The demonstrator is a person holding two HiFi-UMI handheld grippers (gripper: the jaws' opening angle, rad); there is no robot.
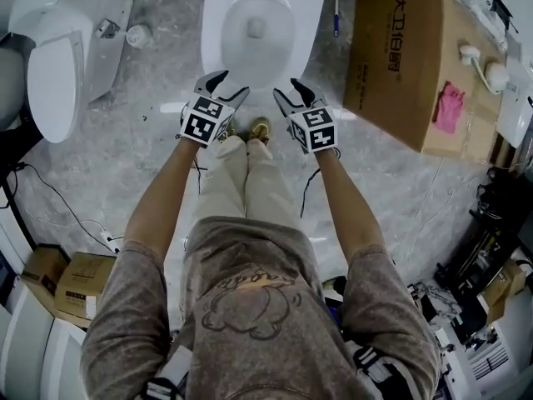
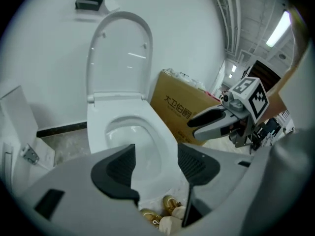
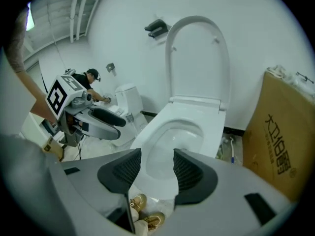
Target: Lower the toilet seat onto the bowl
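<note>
The white toilet bowl (image 1: 218, 23) stands just ahead of my feet, and its seat (image 2: 121, 53) with the lid stands upright against the wall. The right gripper view shows the same raised seat (image 3: 197, 58) above the bowl's rim (image 3: 147, 132). My left gripper (image 1: 229, 86) hovers before the bowl's front left, open and empty. My right gripper (image 1: 287, 90) hovers at the front right, open too, nothing between its pads. Neither touches the toilet. Each gripper camera sees its own jaws, left gripper (image 2: 156, 163) and right gripper (image 3: 157, 166), parted over the bowl.
A large cardboard box (image 1: 408, 57) stands right of the toilet, with a brush (image 1: 336, 11) between them. Another toilet (image 1: 58, 61) sits at the left. Small boxes (image 1: 71, 277) and cables lie on the marble floor. A person (image 3: 93, 82) works in the background.
</note>
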